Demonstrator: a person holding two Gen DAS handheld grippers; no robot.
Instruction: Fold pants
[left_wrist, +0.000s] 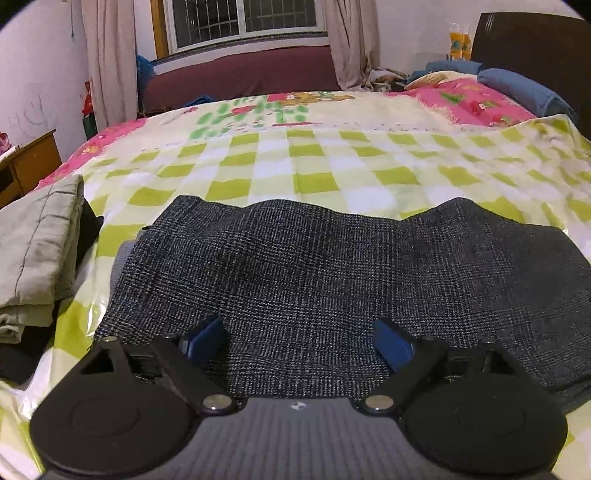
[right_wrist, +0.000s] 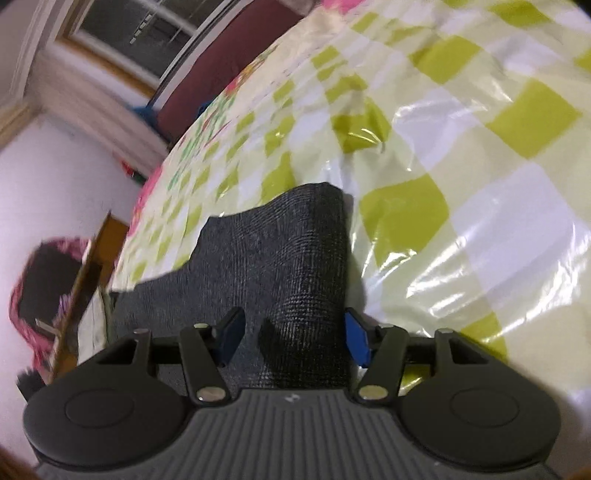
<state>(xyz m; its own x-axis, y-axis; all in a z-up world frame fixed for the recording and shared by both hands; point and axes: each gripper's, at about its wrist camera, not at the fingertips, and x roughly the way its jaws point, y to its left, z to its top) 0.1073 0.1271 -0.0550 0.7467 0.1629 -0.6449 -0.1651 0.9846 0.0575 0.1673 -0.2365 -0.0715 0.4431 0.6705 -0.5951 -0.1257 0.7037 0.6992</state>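
Dark checked pants (left_wrist: 314, 277) lie folded into a broad band across the near part of a bed (left_wrist: 332, 162), on a green-and-white checked plastic sheet (left_wrist: 258, 173) that covers it. The left gripper (left_wrist: 301, 345) hangs low over the pants' near edge with its jaws spread wide, blue pads (left_wrist: 205, 341) apart on either side of flat cloth and gripping nothing. To the left of the pants sits a stack of folded grey clothes (left_wrist: 37, 251) with something black beneath it. Further back, a pink printed quilt (left_wrist: 476, 99) and blue pillows (left_wrist: 524, 88) lie near a dark headboard (left_wrist: 535, 55), and curtains (left_wrist: 107, 55) frame a barred window (left_wrist: 243, 18).

In the tilted, partly blurred right-wrist view, the right gripper (right_wrist: 293, 339) sits at one end of the pants (right_wrist: 280, 258), where the cloth rises in a ridge between its jaws. The jaws stand well apart; one blue pad (right_wrist: 356, 341) is just beside the fabric's edge, but whether either pad presses the cloth cannot be told. The glossy sheet (right_wrist: 480, 221) wrinkles to the right.
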